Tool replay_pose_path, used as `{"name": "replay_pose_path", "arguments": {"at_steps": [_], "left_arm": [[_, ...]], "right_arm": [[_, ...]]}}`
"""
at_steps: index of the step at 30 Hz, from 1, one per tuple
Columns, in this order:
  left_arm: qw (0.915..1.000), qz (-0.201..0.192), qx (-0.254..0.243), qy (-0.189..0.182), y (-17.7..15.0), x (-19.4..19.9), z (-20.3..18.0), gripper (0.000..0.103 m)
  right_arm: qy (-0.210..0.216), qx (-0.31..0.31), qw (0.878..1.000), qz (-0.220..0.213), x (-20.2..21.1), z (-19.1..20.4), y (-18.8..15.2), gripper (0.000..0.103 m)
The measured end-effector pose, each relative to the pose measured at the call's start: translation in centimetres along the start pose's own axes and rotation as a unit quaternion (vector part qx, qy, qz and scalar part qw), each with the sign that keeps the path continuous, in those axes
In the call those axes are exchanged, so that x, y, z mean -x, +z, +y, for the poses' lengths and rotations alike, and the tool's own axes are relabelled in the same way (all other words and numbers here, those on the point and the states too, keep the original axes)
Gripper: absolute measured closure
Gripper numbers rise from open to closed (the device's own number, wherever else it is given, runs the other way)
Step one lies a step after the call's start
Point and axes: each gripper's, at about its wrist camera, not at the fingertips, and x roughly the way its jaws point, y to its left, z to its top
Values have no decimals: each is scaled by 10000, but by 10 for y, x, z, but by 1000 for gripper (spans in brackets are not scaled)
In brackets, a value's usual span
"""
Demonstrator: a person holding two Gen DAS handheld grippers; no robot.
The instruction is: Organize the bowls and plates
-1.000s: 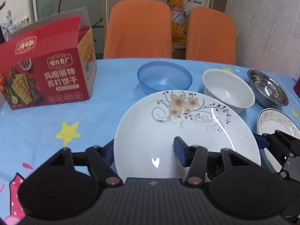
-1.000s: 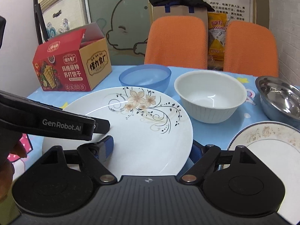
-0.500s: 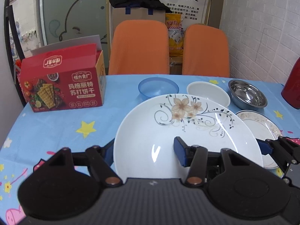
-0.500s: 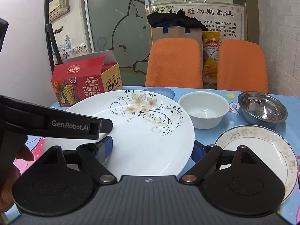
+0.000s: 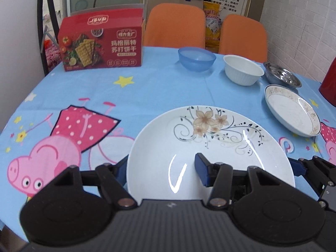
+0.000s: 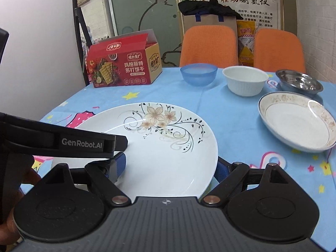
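White porcelain fills the lower middle of both wrist views: the large flowered plate (image 5: 210, 151) is clamped at its near rim by both grippers, the left gripper (image 5: 160, 171) with one blue pad under the left edge and the other on the plate's face, the right gripper (image 6: 171, 166) straddling the right portion of the rim, its jaws wider. Compared with a second ago, the plate has been carried back from the row of bowls; the blue bowl (image 5: 197, 59), white bowl (image 5: 243, 70) and steel bowl (image 5: 282, 77) now sit well beyond it, and the small rimmed plate (image 5: 292, 110) lies ahead and to the right on the worktop (image 5: 157, 92). I judge the plate is being relocated for stacking.
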Motion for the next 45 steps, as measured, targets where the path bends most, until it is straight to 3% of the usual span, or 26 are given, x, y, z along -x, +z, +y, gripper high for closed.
{"name": "replay_pose_path", "arguments": {"at_steps": [15,18,26,33,45], "left_arm": [[9994,112,206,-258,-7,-23,17,48],[9995,-117,204,-213,-4,-16,18,35],[9982,-591,-48,-17,9,6,10,29],[9986,-486,-215,-40,17,2,-10,27],[9967,-485,-625,-180,35,-5,-61,23]], "right_arm": [[15,47,9999,139,-14,1,-12,0],[-126,166,9998,-69,-6,4,-10,0],[-419,371,9973,-471,11,-2,-1,0],[-495,37,9976,-474,17,-29,-1,0],[-1059,-861,9889,-583,38,-103,-7,0]]}}
